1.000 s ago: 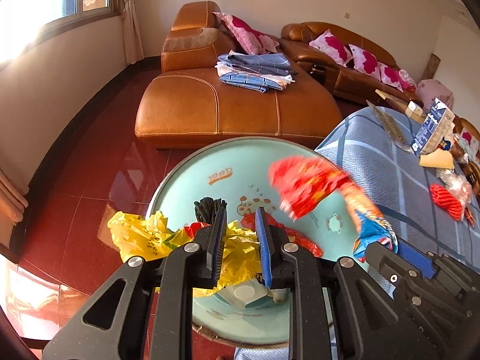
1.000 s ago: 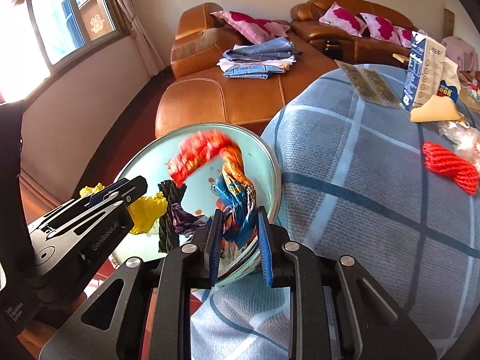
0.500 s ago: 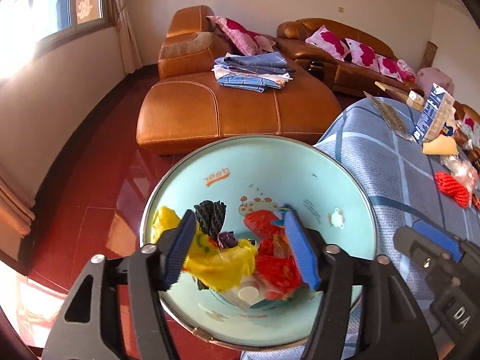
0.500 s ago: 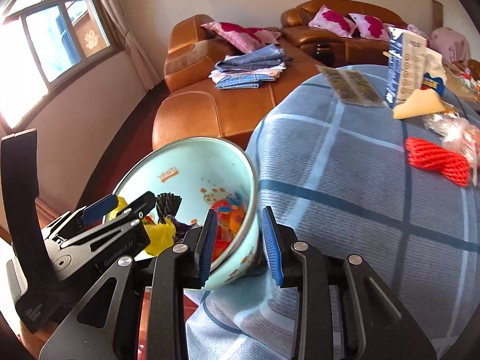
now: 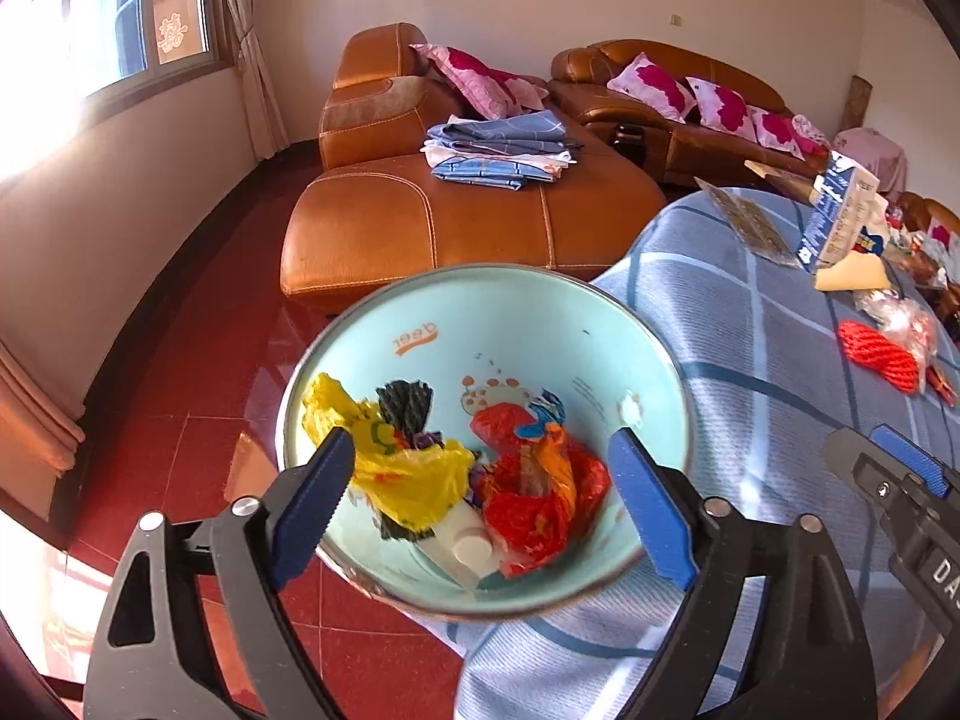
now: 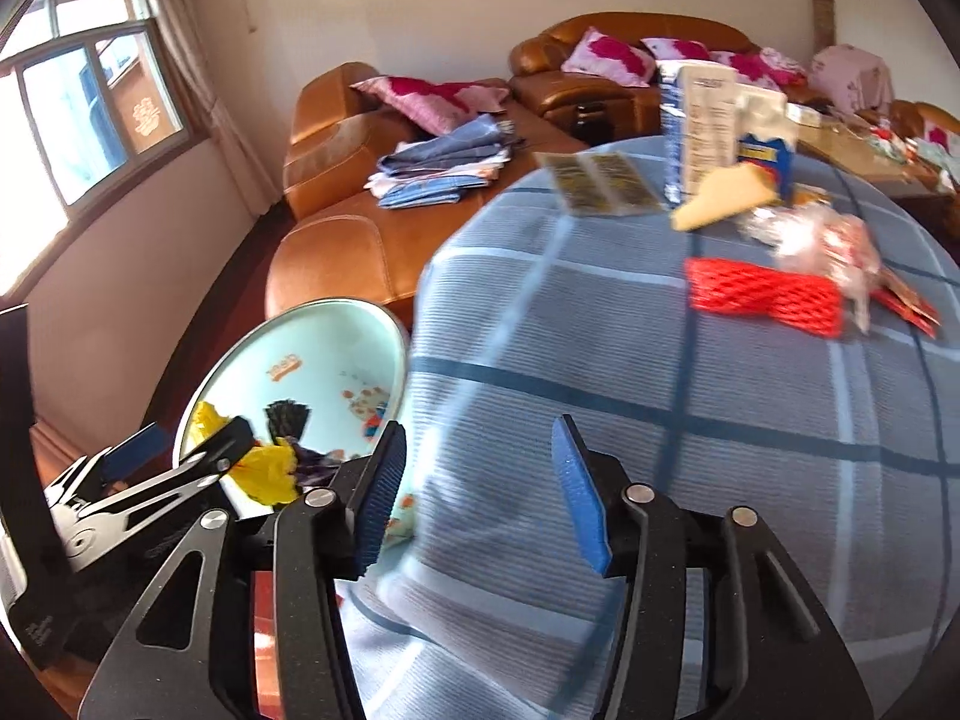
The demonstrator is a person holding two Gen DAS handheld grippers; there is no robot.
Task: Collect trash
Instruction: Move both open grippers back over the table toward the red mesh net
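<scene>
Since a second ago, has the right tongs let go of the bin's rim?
Yes. The right tongs are open and have swung right, off the bin rim and over the blue tablecloth; the bin now sits left of them.

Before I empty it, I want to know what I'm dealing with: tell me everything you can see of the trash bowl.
The bowl is round and deep, pale blue inside with a metal-looking rim, an orange word and small cartoon prints on its wall. It sits tilted beside the edge of the table's blue checked cloth. Inside lie a yellow bag, a red wrapper, a black scrap and a white bottle. Neither open gripper grips it.
</scene>
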